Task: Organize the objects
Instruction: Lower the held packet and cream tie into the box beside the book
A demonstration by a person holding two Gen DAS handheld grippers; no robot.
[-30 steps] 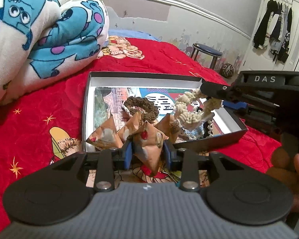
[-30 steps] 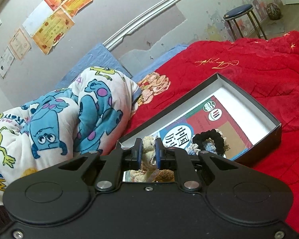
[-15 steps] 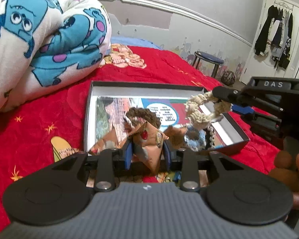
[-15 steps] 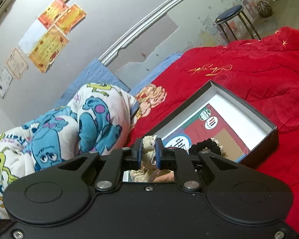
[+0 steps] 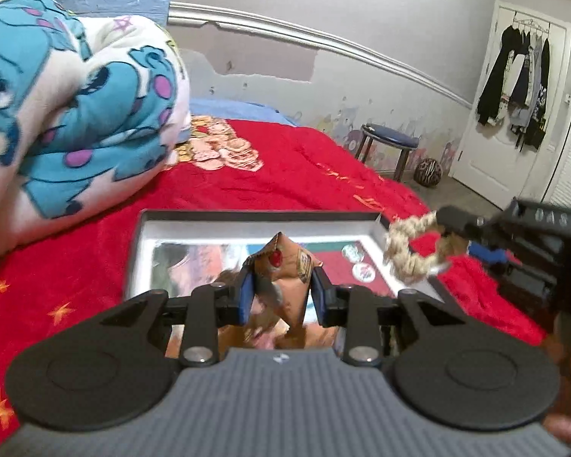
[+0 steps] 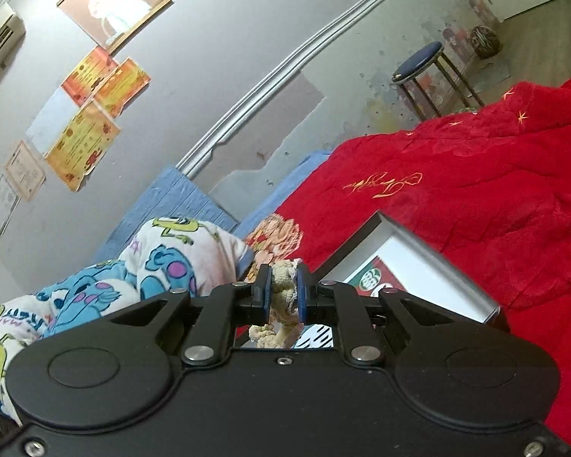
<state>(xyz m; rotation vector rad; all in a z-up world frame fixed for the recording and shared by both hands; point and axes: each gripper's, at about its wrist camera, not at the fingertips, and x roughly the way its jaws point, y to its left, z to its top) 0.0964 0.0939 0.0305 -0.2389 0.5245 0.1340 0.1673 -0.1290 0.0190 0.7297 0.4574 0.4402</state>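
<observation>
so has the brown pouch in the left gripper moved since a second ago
Yes. The brown pouch, clamped in the left gripper, has been lifted up, away from the other items in the box.

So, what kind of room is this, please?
Most likely a bedroom in a home. A bed with a red cover fills the view, a rolled cartoon blanket lies on it, and clothes hang on the white door.
</observation>
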